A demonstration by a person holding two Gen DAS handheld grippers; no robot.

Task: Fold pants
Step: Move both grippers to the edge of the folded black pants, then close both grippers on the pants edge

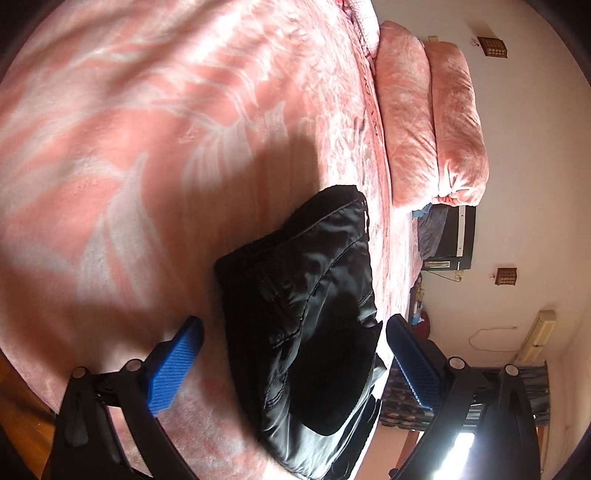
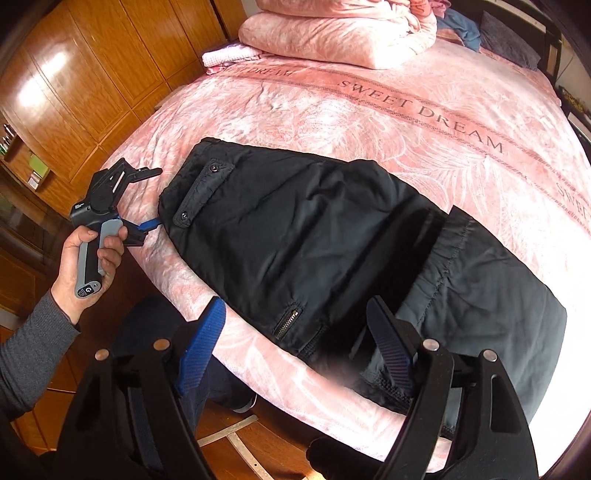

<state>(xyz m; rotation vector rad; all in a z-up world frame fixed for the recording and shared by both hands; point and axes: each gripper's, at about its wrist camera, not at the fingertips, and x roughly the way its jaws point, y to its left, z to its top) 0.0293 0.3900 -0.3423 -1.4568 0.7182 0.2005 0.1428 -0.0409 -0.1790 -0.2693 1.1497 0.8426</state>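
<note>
Black pants point(image 2: 314, 236) lie folded on the pink bed, waistband end at the left, leg ends at the right. My right gripper point(image 2: 295, 350) is open, its blue fingers point(image 2: 201, 350) straddling the near edge of the pants by the zip pocket. My left gripper point(image 2: 149, 199), held in a hand at the far left, is open at the waistband end. In the left wrist view the left gripper point(image 1: 291, 369) is open, with the pants point(image 1: 306, 314) between its blue fingers point(image 1: 173, 365).
The pink bedspread point(image 2: 406, 122) reads "SWEET DREAM". Folded pink quilts point(image 2: 332, 33) are stacked at the head of the bed. A wooden wardrobe point(image 2: 92, 74) stands left of the bed. The wooden floor point(image 2: 229, 443) lies below the bed edge.
</note>
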